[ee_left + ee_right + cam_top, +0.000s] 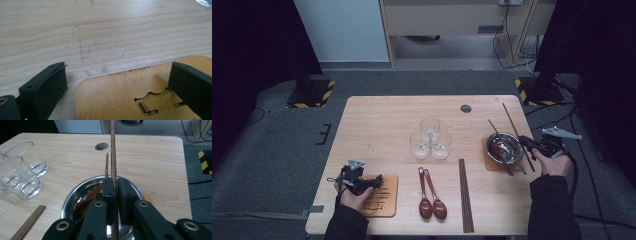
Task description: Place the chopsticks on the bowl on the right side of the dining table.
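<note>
My right gripper (pixel 116 187) is shut on a dark wooden chopstick (pixel 113 150) that points away over a steel bowl (pixel 75 195). A second chopstick (pixel 107 165) rests in the bowl beside something reddish-brown, which the jaws mostly hide. In the high view the right gripper (pixel 532 148) sits at the bowl's (pixel 507 156) right rim, with the held chopstick (pixel 512 125) slanting toward the far edge. My left gripper (pixel 371 182) is open, its jaws straddling the corner of a bamboo coaster (pixel 112 100) near the table's front left, with nothing gripped.
Three empty glasses (pixel 430 139) cluster at the table's middle. Two reddish wooden spoons (pixel 431 197) and a pair of chopsticks (pixel 465 195) lie near the front edge. The bowl stands on a second coaster (pixel 488 162). A round hole (pixel 466 108) marks the far side.
</note>
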The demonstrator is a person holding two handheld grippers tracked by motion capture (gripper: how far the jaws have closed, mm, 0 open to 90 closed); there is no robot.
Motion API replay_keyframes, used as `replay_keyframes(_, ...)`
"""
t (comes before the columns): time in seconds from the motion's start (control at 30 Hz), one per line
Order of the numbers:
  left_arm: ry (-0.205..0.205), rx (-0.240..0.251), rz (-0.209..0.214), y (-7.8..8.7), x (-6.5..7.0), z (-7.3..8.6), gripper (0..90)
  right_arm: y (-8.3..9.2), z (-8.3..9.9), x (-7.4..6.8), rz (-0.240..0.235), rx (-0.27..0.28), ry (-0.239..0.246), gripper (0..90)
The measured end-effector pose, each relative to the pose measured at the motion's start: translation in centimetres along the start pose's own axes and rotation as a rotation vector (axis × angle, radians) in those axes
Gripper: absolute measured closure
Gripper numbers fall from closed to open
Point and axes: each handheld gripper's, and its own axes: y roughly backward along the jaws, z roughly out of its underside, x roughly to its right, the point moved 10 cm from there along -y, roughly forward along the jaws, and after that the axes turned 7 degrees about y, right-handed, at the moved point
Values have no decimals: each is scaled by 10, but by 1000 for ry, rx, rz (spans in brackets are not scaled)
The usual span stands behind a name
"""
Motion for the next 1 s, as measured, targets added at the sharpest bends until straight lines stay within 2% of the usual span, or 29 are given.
replay_keyframes(0.57, 0, 0, 0, 0, 0, 0, 11, -25, 17, 4, -14, -77, -5, 853)
replay_keyframes(1.0, 0, 0, 0, 0, 0, 0, 11, -36, 25, 4, -17, -114, -11, 853)
